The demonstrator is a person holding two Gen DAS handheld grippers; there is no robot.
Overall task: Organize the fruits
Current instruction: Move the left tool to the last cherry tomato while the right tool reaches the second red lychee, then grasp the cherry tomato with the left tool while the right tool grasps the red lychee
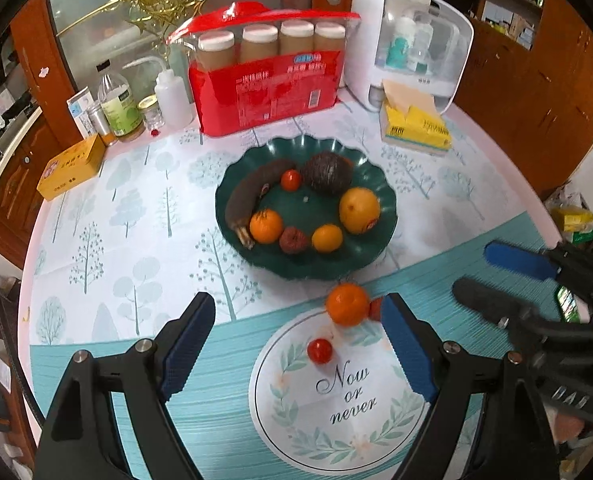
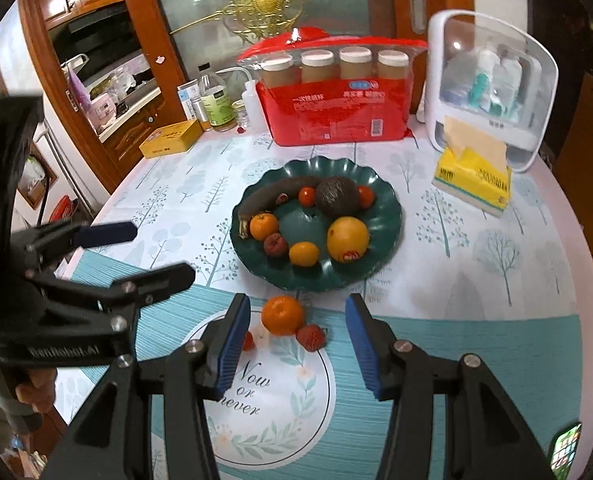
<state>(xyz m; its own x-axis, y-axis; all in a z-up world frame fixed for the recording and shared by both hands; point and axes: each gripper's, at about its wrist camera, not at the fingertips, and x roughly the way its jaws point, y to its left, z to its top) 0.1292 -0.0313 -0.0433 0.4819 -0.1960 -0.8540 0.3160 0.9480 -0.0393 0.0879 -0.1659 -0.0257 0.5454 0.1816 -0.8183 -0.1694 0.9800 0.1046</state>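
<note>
A dark green scalloped plate [image 1: 384, 248] [image 2: 388, 232] holds a brown banana [image 1: 248, 192], an avocado [image 1: 326, 172], a large orange [image 1: 359, 210], tangerines, cherry tomatoes and a lychee. On the mat in front of it lie a tangerine [image 1: 347, 305] [image 2: 282, 315], a cherry tomato [image 1: 319, 351] and a red lychee [image 2: 310, 337]. My left gripper [image 1: 298, 340] is open and empty, just short of the loose tangerine and tomato. My right gripper [image 2: 296, 340] is open and empty, with the tangerine and lychee between its fingers; it shows at the right of the left wrist view [image 1: 496, 276].
At the back stand a red bag of jars [image 1: 268, 80], a white dispenser box [image 1: 408, 48], a yellow tissue pack [image 1: 416, 126], bottles [image 1: 116, 100] and a yellow tin [image 1: 72, 166]. The round table's edge curves close on both sides.
</note>
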